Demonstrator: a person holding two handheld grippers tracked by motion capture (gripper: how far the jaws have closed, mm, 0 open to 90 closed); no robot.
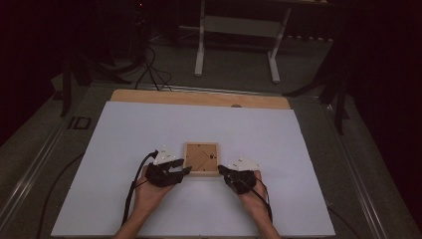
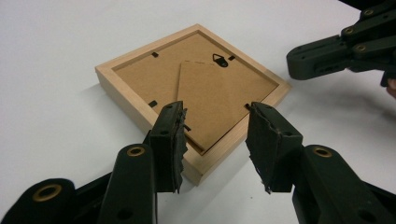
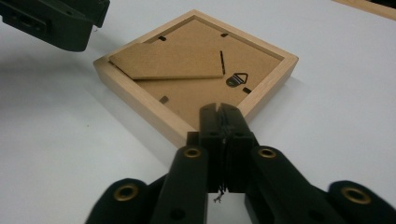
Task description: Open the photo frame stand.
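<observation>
Frame point(image 1: 201, 158) lies face down mid tabletop point(image 1: 124, 149), backing up for access. Left tool point(image 2: 215, 135) gapes wide over its near corner, gripping nothing. Right tool point(image 3: 219, 122) is pinched together at the opposite corner, likely to poke tabs.

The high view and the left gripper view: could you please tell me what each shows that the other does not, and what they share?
High view alone: both of the person's hands, the bare wooden strip beyond the white sheet, and the white desk legs on the floor.

Left gripper view alone: the frame's black metal hanger, its small black tabs and the pointed fibreboard stand flap.

Both: the square light wooden picture frame lying back-up on the white sheet, with the right gripper beside it.
</observation>
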